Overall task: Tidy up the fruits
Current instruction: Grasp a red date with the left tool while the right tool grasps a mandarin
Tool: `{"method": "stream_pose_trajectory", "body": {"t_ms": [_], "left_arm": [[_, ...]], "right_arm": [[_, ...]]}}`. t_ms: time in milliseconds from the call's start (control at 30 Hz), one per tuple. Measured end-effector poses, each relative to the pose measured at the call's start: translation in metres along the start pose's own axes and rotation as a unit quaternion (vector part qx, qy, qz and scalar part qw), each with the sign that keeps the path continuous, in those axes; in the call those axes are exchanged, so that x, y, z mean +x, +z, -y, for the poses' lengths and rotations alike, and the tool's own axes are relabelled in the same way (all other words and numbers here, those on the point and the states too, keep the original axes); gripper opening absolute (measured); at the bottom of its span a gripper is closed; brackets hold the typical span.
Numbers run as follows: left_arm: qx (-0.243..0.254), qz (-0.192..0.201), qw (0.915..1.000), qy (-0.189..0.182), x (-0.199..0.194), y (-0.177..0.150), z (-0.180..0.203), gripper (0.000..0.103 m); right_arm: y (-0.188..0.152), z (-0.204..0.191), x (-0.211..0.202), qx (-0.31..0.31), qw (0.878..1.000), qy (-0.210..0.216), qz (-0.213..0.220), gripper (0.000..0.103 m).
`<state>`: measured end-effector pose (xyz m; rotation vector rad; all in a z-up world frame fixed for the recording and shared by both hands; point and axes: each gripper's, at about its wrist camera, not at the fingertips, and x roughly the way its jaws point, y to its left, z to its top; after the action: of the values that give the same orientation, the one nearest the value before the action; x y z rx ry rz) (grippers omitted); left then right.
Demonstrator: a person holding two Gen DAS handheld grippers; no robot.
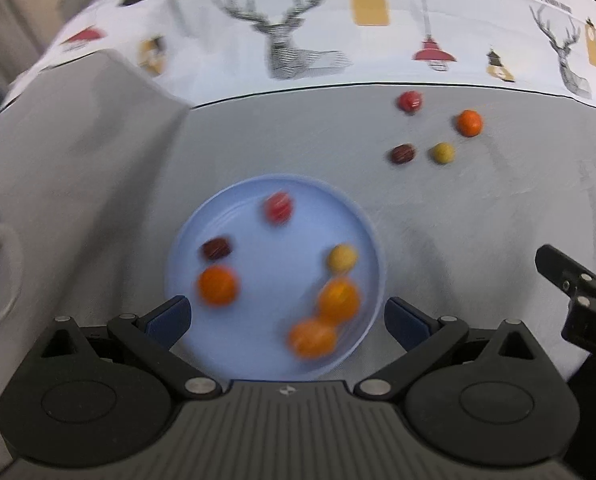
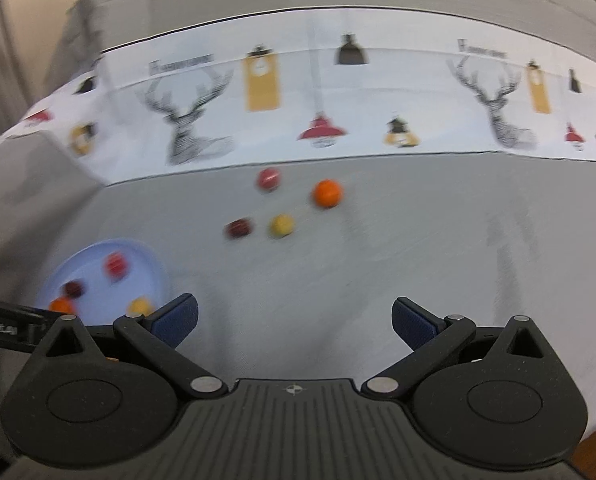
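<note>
A light blue plate [image 1: 218, 216] lies on the grey cloth and holds several small fruits: a red one [image 1: 279, 207], a dark red one [image 1: 216, 249], a yellow one [image 1: 342, 258] and three orange ones [image 1: 217, 285]. My left gripper [image 1: 287, 316] is open and empty, hovering over the plate's near edge. Loose on the cloth beyond lie a red fruit [image 2: 269, 179], an orange one [image 2: 327, 193], a dark red one [image 2: 239, 228] and a yellow one [image 2: 281, 225]. My right gripper [image 2: 294, 320] is open and empty, well short of them. The plate [image 2: 98, 250] is at its left.
A white band of cloth printed with deer and lamps [image 2: 298, 92] crosses the table behind the loose fruits. A raised grey fold [image 1: 78, 128] stands left of the plate. The right gripper's body [image 1: 578, 292] shows at the right edge of the left wrist view.
</note>
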<state>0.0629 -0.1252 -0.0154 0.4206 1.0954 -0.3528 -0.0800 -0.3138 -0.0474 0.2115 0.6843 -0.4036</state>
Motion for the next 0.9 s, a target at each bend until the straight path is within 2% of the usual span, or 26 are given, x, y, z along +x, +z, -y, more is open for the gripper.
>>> {"method": "stream_pose_trajectory", "body": {"t_ms": [167,367,600,700,767,833,867,900], "left_arm": [[0.029,-0.002,0.9993,-0.021,0.045,0.054,0.036,0.103],[0.082,-0.01,0.9965,-0.012,0.114,0.108,0.079,0.103],[0.089,-0.05,0.9948,-0.005,0.18,0.134,0.09,0.103],[0.07,-0.048,0.9961,-0.023,0.186,0.14,0.086,0.103],[0.076,-0.047,0.9956,-0.03,0.188,0.143,0.088,0.101],[0.089,-0.037,0.9938,-0.054,0.185,0.144,0.09,0.084],[0.096,-0.031,0.9926,-0.068,0.182,0.145,0.091,0.061],[0.107,-0.025,0.9912,-0.073,0.178,0.145,0.093,0.027]], "right_arm": [[0.02,0.023,0.05,-0.026,0.998,-0.042,0.032,0.102],[0.047,0.034,0.123,-0.053,0.997,-0.04,0.027,0.102],[0.073,0.038,0.193,-0.044,0.999,-0.017,-0.014,0.102],[0.077,0.033,0.213,-0.055,0.998,-0.009,-0.023,0.102],[0.076,0.028,0.226,-0.066,0.997,-0.01,-0.029,0.102],[0.073,0.023,0.229,-0.086,0.996,-0.001,-0.021,0.096],[0.072,0.02,0.226,-0.091,0.996,0.013,-0.013,0.079],[0.071,0.016,0.222,-0.103,0.994,0.026,-0.006,0.05]]}}
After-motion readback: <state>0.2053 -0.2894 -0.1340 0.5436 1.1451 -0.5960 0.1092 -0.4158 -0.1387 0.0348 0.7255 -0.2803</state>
